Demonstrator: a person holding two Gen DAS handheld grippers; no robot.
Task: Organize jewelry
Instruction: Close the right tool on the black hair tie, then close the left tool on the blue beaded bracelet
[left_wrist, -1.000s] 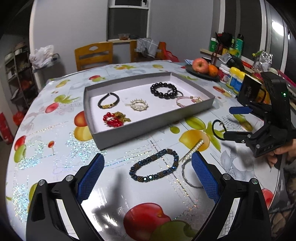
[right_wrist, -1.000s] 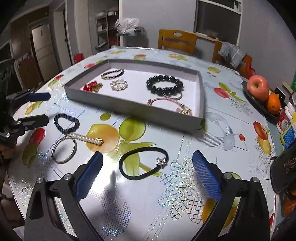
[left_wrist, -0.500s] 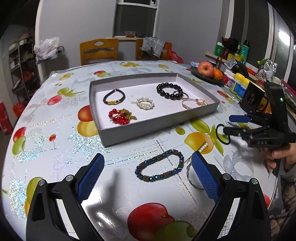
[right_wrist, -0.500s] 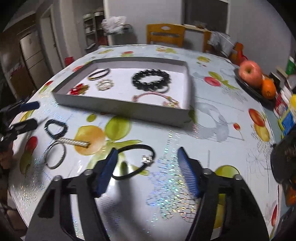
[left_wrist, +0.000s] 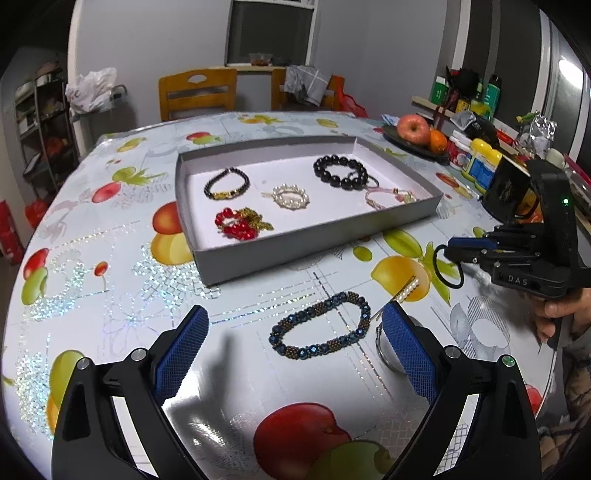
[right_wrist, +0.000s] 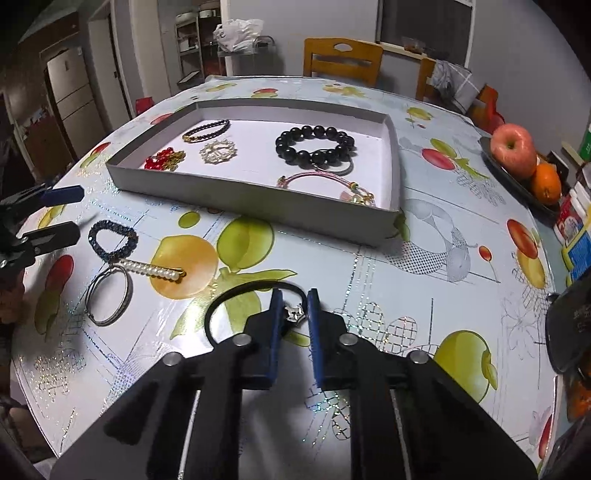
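Note:
A grey tray (left_wrist: 317, 242) (right_wrist: 258, 206) holds several bracelets. My right gripper (right_wrist: 293, 301) is nearly shut around the silver charm end of a black cord bracelet (right_wrist: 236, 291) lying on the table; it also shows in the left wrist view (left_wrist: 448, 266). My left gripper (left_wrist: 295, 328) is open and empty, low over a dark blue beaded bracelet (left_wrist: 321, 325) (right_wrist: 112, 238). A pearl bar clip (right_wrist: 153, 269) and a silver bangle (right_wrist: 109, 295) lie beside it.
A fruit plate (right_wrist: 517, 177) with an apple and an orange stands at the table's right side. Bottles and a black box (left_wrist: 508, 188) crowd the right edge. Wooden chairs (left_wrist: 197, 92) stand behind the table.
My right gripper has moved down onto the black cord bracelet and its jaws have closed in around the charm end. My left gripper has stayed open and drifted slightly.

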